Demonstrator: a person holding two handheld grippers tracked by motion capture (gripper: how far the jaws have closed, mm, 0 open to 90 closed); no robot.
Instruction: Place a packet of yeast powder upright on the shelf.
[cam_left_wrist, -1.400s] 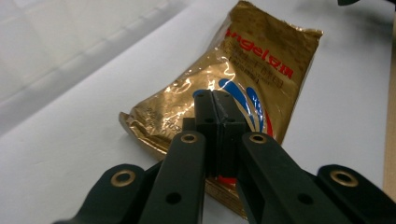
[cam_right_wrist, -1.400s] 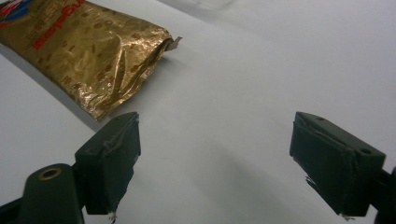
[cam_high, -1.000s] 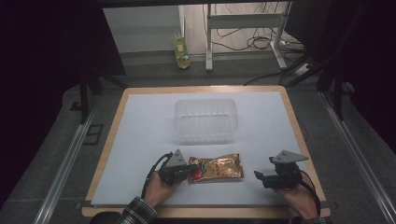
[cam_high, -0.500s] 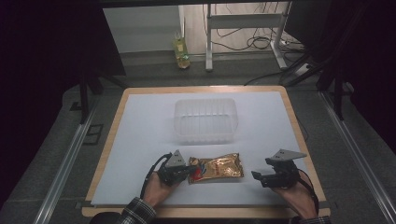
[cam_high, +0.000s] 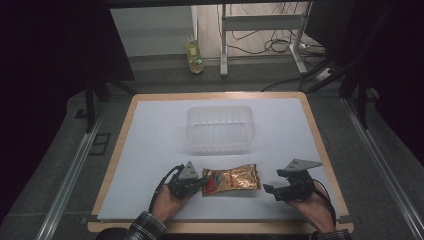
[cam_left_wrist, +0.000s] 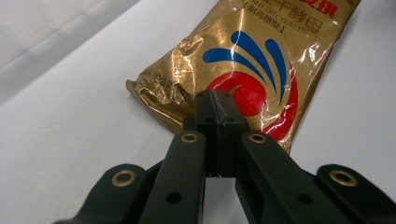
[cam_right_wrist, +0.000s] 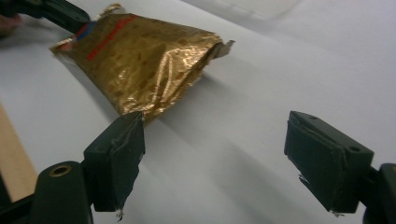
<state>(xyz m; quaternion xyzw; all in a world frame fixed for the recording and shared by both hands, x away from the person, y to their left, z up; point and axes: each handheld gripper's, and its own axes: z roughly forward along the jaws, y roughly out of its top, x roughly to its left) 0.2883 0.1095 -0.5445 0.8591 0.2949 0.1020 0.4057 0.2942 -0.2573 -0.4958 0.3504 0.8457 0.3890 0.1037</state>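
A gold packet (cam_high: 231, 179) was seen lying flat on the white sheet (cam_high: 150, 150) covering the table (cam_high: 117, 132), near the front edge and between the two grippers. The left gripper (cam_high: 202, 183) was clamped on the packet's left end, its jaws pressed together over the foil's crimped edge in the left gripper view, where blue and red markings could be made out on the packet (cam_left_wrist: 243, 70). The right gripper (cam_high: 267, 189) was held just beside the packet's right end with its jaws spread wide and nothing between them. A clear plastic tub (cam_high: 220, 129) was set farther back at the middle of the sheet, well apart from the packet.
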